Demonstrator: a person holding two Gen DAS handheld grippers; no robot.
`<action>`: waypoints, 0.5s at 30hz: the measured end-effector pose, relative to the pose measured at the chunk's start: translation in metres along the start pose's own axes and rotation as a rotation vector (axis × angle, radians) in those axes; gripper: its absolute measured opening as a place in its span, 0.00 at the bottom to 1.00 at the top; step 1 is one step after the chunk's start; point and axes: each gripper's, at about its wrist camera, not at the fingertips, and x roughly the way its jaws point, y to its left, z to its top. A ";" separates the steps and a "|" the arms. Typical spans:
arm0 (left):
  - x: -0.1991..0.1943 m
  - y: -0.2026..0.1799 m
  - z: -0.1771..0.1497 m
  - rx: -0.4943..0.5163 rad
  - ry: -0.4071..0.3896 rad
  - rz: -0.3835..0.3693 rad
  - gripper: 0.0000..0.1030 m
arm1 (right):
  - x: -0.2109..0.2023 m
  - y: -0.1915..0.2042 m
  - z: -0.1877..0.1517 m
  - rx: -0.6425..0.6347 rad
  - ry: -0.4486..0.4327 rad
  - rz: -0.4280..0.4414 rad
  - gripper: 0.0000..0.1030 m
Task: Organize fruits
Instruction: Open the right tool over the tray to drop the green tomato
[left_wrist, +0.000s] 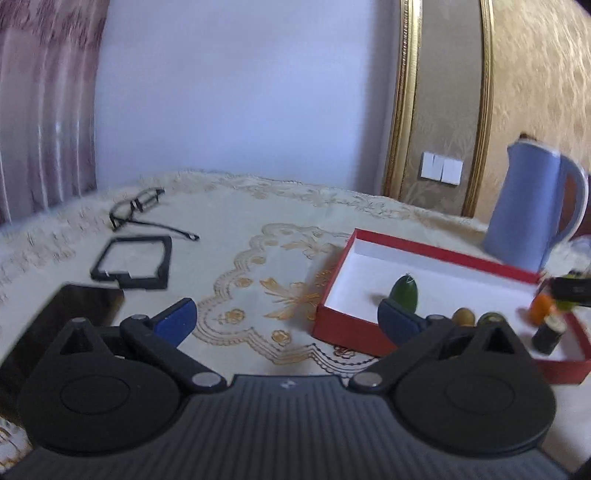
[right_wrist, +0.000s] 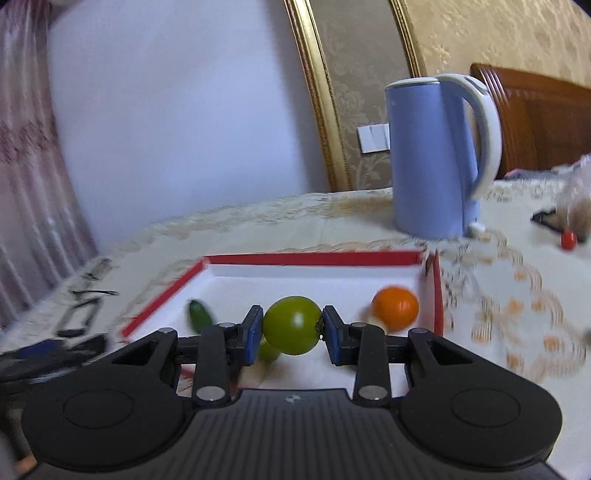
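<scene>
A red box with a white inside (left_wrist: 439, 254) (right_wrist: 314, 259) lies on the tablecloth. In the right wrist view my right gripper (right_wrist: 291, 326) is shut on a round green fruit (right_wrist: 291, 325), held over the box. An orange fruit (right_wrist: 395, 308) and a dark green fruit (right_wrist: 199, 314) lie in the box; another green fruit (right_wrist: 267, 350) shows partly under the held one. In the left wrist view my left gripper (left_wrist: 286, 319) is open and empty, left of the box. There the dark green fruit (left_wrist: 404, 291), a brownish fruit (left_wrist: 463, 316) and the orange fruit (left_wrist: 541, 308) show in the box.
A blue kettle (left_wrist: 532, 206) (right_wrist: 432, 158) stands behind the box. Glasses (left_wrist: 138, 208), a black frame (left_wrist: 133, 262) and a dark tablet (left_wrist: 59, 317) lie to the left. A small red fruit (right_wrist: 568, 239) lies far right by a plastic bag (right_wrist: 574, 195).
</scene>
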 end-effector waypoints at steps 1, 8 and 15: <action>0.001 0.000 0.000 -0.001 0.007 -0.004 1.00 | 0.012 0.000 0.004 -0.013 -0.003 -0.030 0.34; 0.001 0.001 0.001 -0.001 -0.007 0.009 1.00 | 0.009 -0.001 0.003 -0.034 0.026 -0.080 0.39; 0.007 0.003 0.001 -0.006 0.024 0.038 1.00 | -0.096 0.036 -0.057 -0.180 -0.034 0.088 0.39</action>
